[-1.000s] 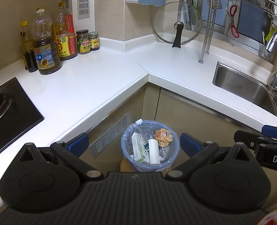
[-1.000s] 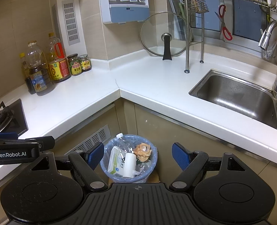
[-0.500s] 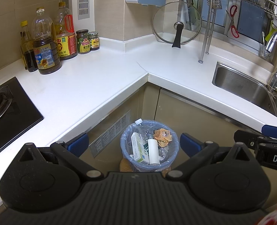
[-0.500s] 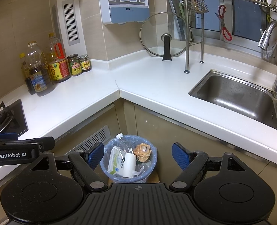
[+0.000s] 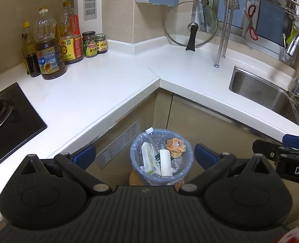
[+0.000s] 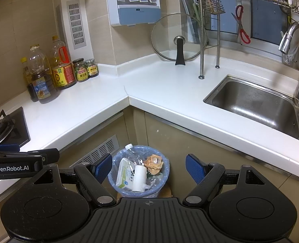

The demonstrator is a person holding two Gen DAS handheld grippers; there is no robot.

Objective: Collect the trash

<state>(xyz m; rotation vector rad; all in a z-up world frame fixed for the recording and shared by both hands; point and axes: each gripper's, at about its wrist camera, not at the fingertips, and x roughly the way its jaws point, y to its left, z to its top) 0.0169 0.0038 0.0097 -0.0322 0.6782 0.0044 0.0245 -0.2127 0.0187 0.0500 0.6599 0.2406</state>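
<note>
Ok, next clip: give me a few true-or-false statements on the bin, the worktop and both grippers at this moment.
1. The blue-lined round trash bin holds a white milk carton and a crumpled orange wrapper. True.
2. The left gripper grips a bottle. False: its jaws are open and empty.
3. The round glass pot lid lies flat in the steel sink. False: it stands on the white worktop, leaning against the wall.
4. The right gripper is open with nothing between its pads. True.
</note>
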